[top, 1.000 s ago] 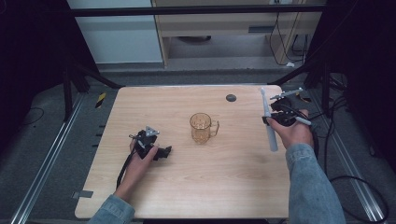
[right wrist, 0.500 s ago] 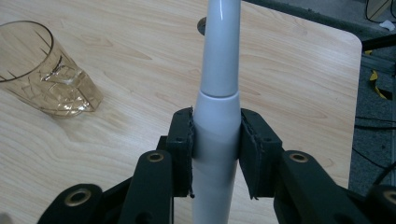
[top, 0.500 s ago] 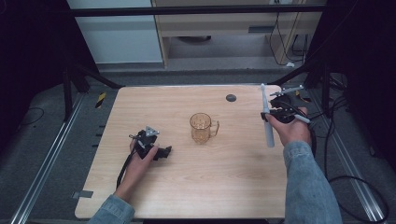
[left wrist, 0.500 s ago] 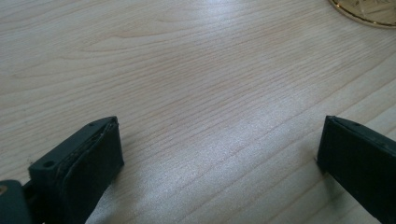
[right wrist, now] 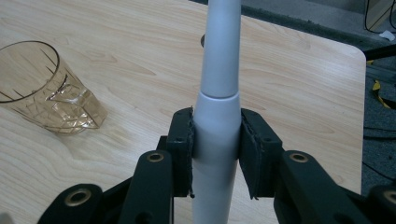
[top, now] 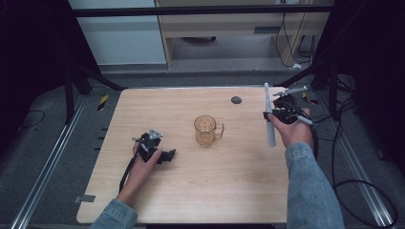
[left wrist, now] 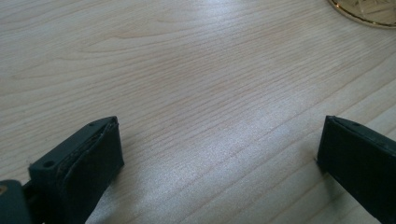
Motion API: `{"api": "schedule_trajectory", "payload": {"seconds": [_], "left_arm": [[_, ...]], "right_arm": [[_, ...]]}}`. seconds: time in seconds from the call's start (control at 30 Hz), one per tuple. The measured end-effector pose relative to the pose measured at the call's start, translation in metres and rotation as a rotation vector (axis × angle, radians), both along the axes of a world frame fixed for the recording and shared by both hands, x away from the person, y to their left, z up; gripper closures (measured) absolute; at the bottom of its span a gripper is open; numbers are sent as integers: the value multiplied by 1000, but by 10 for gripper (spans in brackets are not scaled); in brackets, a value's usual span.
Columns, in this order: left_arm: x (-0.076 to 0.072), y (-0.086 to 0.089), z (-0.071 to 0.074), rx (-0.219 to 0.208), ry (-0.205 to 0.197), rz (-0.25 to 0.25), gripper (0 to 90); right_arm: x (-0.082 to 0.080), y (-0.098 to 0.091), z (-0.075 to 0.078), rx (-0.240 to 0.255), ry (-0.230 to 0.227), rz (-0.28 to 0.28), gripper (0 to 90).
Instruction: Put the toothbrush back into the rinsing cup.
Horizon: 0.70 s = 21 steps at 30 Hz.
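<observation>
My right gripper point(top: 269, 115) is shut on a long pale grey rod point(top: 271, 136), near the table's right edge. In the right gripper view the rod point(right wrist: 222, 56) runs up between the two black pads point(right wrist: 182, 144), which press on its thicker lower part. An amber glass mug point(top: 206, 130) stands upright at the table's middle, its handle to the right; the right gripper view has the mug point(right wrist: 42, 88) at left. My left gripper point(top: 168, 156) rests on the table left of the mug. Its jaws stand wide apart over bare wood point(left wrist: 219, 140).
The light wooden table point(top: 229, 191) has rounded corners and a small dark round spot point(top: 236, 100) behind the mug. Dark floor, rails and cables surround it. A cable trails from the left gripper toward the near edge.
The right gripper and its rod have shifted slightly left and toward the far side. The left hand and the mug have stayed put.
</observation>
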<state>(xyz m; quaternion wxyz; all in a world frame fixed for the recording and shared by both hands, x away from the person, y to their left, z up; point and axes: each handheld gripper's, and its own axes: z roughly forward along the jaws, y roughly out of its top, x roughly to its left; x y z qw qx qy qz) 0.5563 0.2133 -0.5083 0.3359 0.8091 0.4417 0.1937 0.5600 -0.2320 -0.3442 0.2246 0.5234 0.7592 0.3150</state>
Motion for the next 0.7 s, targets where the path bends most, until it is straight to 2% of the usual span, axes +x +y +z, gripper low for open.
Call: {"api": "schedule_trajectory", "payload": {"seconds": [0.27,0.7], "left_arm": [[0,0,0,1,0,0,0],[0,0,0,0,0,0,0]], "right_arm": [[2,4,0,6,-13,-1,672],[3,13,6,46,-73,-9,672]]}}
